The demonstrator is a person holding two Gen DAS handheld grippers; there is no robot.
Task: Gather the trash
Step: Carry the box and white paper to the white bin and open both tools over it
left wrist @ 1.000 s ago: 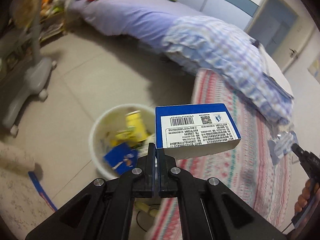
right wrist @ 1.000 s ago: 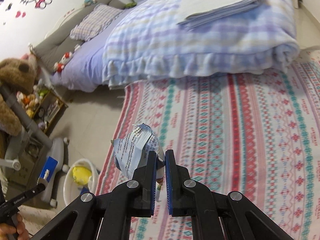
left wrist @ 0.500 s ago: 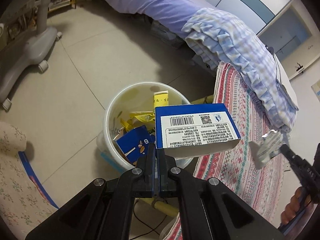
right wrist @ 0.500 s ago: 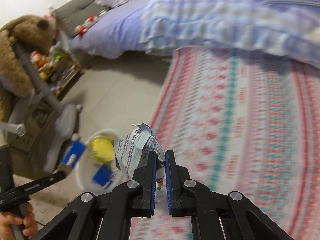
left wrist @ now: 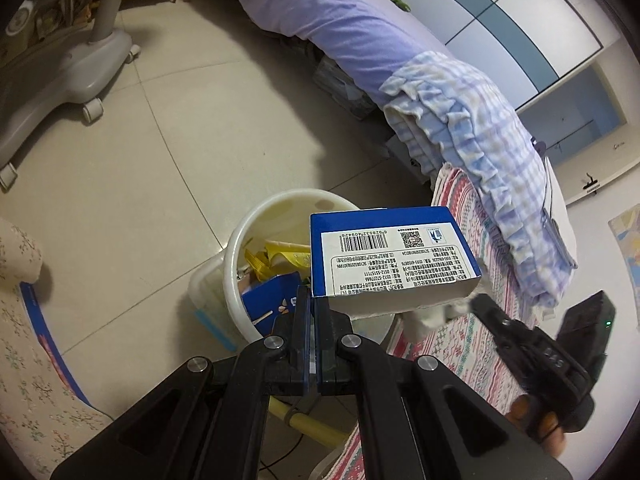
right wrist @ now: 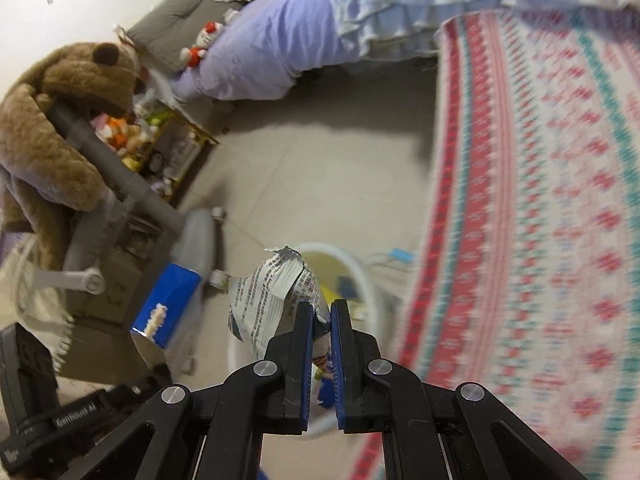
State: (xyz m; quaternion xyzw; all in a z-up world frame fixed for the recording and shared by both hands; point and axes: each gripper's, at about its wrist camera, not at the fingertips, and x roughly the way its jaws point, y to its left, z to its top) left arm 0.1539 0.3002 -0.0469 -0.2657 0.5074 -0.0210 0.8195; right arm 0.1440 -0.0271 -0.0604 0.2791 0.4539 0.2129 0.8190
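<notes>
Left gripper [left wrist: 311, 312] jaws clamp box [left wrist: 394, 256], right gripper [right wrist: 320, 328] jaws wrapper [right wrist: 276, 300], above bin [left wrist: 256, 236].

Bin [left wrist: 240, 248] on floor [left wrist: 132, 184], just beside rug [right wrist: 540, 200] edge. Wrappers [left wrist: 276, 258] inside bin. Box [left wrist: 390, 256] in left gripper [left wrist: 311, 308], above bin's near rim. Packet [right wrist: 276, 292] in right gripper [right wrist: 321, 320], over bin (right of box in left view). Bed [left wrist: 348, 36] behind bin, quilt [left wrist: 480, 120] hanging onto rug. Wheeled stand [left wrist: 68, 68] left of bin, plush bear [right wrist: 52, 128] draped on it.
</notes>
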